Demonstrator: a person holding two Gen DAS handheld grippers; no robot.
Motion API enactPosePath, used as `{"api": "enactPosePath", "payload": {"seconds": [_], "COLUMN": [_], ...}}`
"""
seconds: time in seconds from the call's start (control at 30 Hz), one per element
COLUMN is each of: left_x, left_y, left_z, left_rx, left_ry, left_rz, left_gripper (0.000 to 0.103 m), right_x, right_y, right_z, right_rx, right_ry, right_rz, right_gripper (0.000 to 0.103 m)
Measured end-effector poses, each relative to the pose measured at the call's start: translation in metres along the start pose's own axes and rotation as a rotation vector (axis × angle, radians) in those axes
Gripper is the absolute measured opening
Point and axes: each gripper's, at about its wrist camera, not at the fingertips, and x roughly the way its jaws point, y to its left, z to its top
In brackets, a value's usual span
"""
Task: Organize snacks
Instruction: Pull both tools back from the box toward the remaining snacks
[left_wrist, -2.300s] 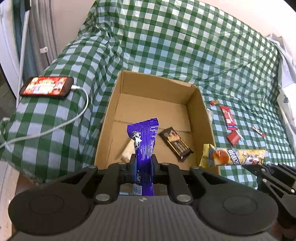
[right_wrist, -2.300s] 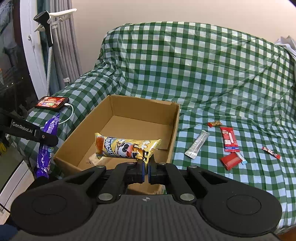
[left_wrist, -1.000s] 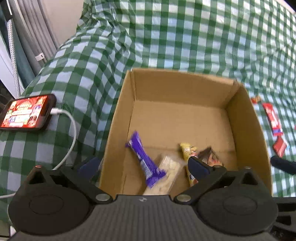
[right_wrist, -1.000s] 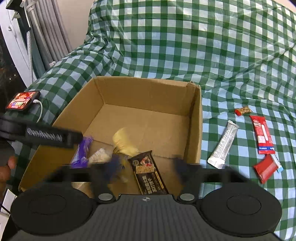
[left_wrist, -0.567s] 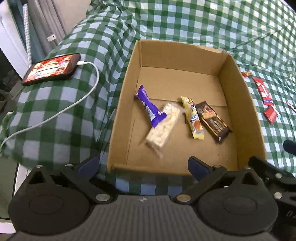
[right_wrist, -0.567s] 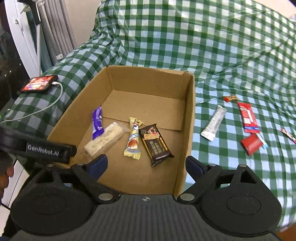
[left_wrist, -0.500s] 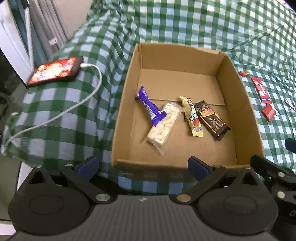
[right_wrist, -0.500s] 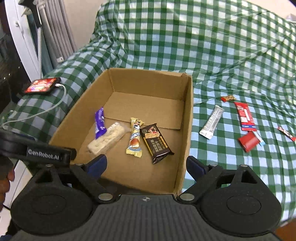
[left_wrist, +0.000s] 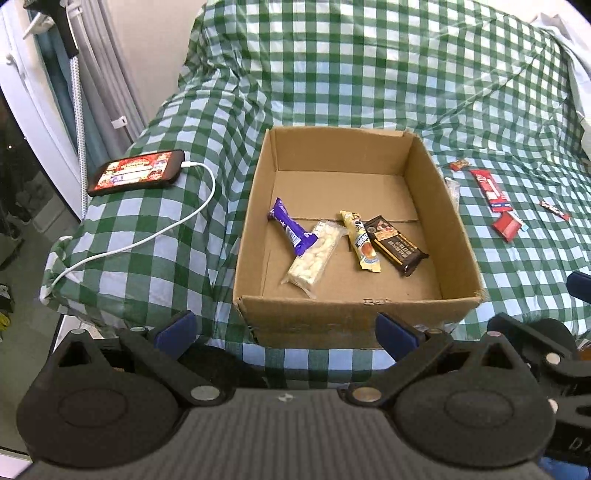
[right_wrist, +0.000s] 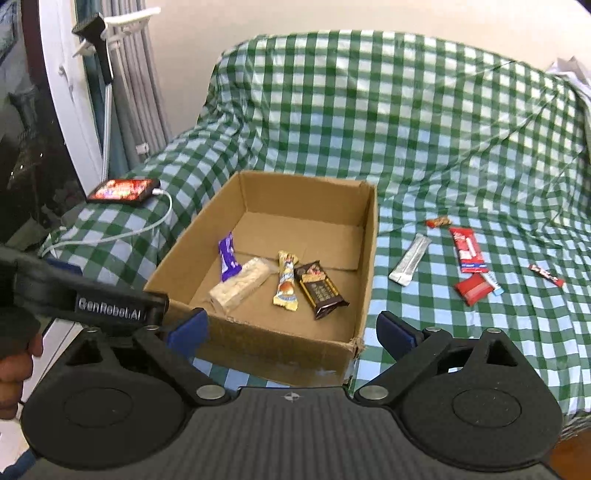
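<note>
Green checked cloth (right_wrist: 424, 122) covers the sofa where everything sits. Nearest, the right gripper (right_wrist: 291, 330) has just been spreading its jaws and stands wide apart with nothing between them; the left gripper (left_wrist: 284, 332) is spread wide and empty too. Just beyond lies the cardboard box (left_wrist: 458, 229), holding a purple bar (left_wrist: 291, 230), a pale bar (left_wrist: 314, 258), a yellow bar (left_wrist: 360, 240) and a brown bar (left_wrist: 397, 245). Farther right, a silver packet (right_wrist: 410, 264) and red packets (right_wrist: 467, 249) lie loose on the cloth. A phone (left_wrist: 136, 177) rests on the armrest.
</note>
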Motion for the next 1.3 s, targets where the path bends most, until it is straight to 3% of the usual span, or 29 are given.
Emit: {"api": "enactPosePath", "payload": {"seconds": [0.67,1.3], "left_x": [-0.042,-0.019], "left_y": [-0.010,-0.026], "left_z": [-0.013,0.001], "left_rx": [0.025,0.071], "left_ry": [-0.067,-0.002], "left_rz": [0.008,0.025], "left_gripper": [0.103,0.103], "right_x": [-0.036,-0.016], "right_y": [-0.003,-0.017], "right_z": [-0.010,-0.011], "right_rx": [0.018,0.081], "right_ry": [-0.078,-0.026], "right_rz": [0.005,0.019], "right_gripper": [0.098,0.099]}}
